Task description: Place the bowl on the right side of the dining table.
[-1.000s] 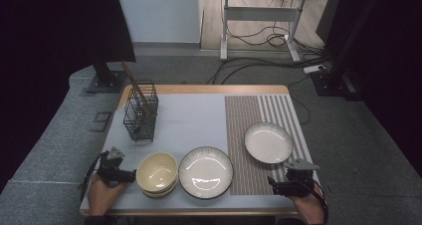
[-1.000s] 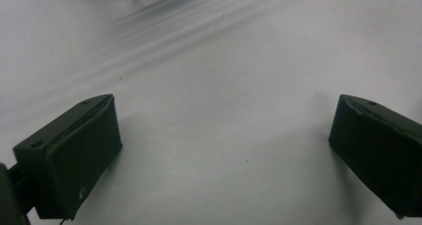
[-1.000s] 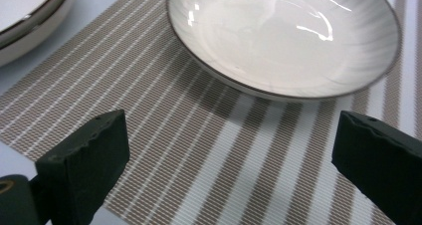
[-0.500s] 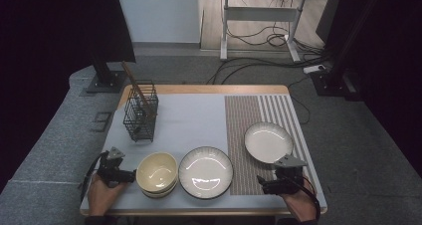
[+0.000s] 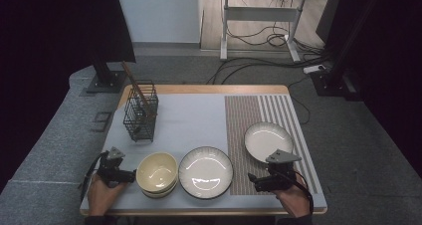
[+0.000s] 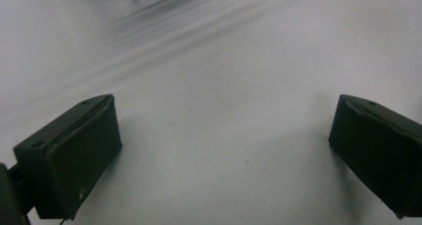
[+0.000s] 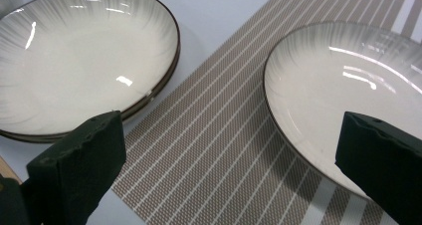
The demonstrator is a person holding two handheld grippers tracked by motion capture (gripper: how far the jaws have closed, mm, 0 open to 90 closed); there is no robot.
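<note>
Gaping right gripper (image 7: 229, 160) fingers, nothing held.

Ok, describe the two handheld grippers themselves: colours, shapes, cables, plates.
Both are black handheld units. The left gripper carries a grey three-cornered plate on top, and a dark cable loops from its rear. The right gripper has the same grey plate and a black cable trailing back. In the gripper views, each has two blocky matte-black jaws with small screw holes. No sleeves are clearly visible at the bottom edge.

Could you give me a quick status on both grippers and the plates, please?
Right gripper open, empty, between the dark-rimmed plate and the pale plate. Left gripper open, beside the stacked bowls. Nothing in the way.
</note>
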